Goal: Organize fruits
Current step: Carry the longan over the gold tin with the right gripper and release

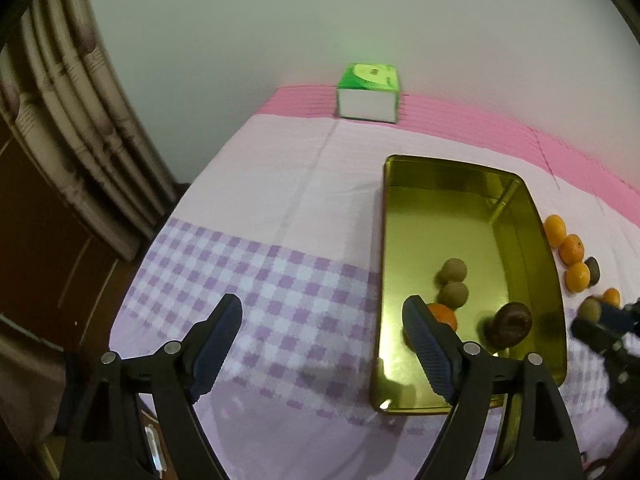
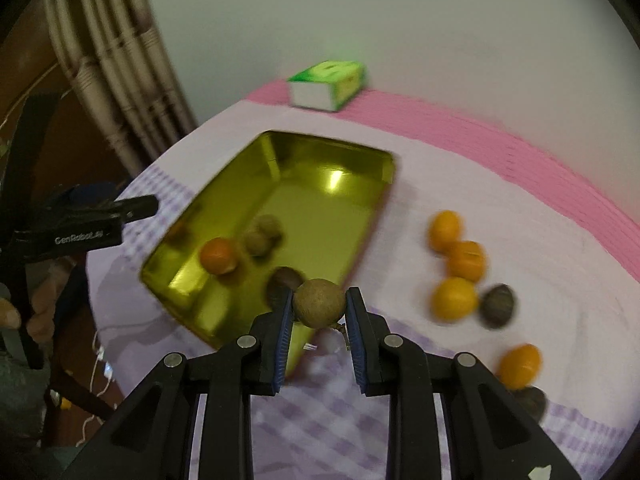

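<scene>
A gold metal tray lies on the cloth-covered table. In it are two round brown fruits, an orange and a dark brown fruit. My right gripper is shut on a round brown fruit and holds it above the tray's near right edge; it also shows in the left wrist view. My left gripper is open and empty, left of the tray's near end. Several oranges and dark fruits lie right of the tray.
A green and white box stands at the table's far edge by the wall. A curtain hangs at the left. The table edge drops off at the left and near side.
</scene>
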Available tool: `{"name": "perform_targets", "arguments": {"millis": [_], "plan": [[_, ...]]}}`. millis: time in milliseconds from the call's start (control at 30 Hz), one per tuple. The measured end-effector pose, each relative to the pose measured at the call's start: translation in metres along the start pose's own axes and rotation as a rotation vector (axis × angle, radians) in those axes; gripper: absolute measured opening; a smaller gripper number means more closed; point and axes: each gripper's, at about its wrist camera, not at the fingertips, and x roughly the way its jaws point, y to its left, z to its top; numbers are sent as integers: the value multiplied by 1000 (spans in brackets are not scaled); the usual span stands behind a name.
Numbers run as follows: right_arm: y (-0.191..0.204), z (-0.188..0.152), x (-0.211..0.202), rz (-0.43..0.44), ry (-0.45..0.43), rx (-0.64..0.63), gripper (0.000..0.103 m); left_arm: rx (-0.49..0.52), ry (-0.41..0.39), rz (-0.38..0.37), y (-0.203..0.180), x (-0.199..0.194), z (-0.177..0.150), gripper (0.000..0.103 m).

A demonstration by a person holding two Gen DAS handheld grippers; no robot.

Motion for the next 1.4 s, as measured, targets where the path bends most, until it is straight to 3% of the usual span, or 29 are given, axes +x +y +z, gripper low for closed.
{"name": "perform_targets", "arguments": {"millis": [200,533,1400], "plan": [[42,15,52,29,62,-42,24,-34,7,-4,8,1,-1,83],[64,21,88,18,114,-79,24,-29,20,-3,6,3,-3,83],[70,25,95,43,105,-56,30,-28,31,-2,6,5,-4,83]]}}
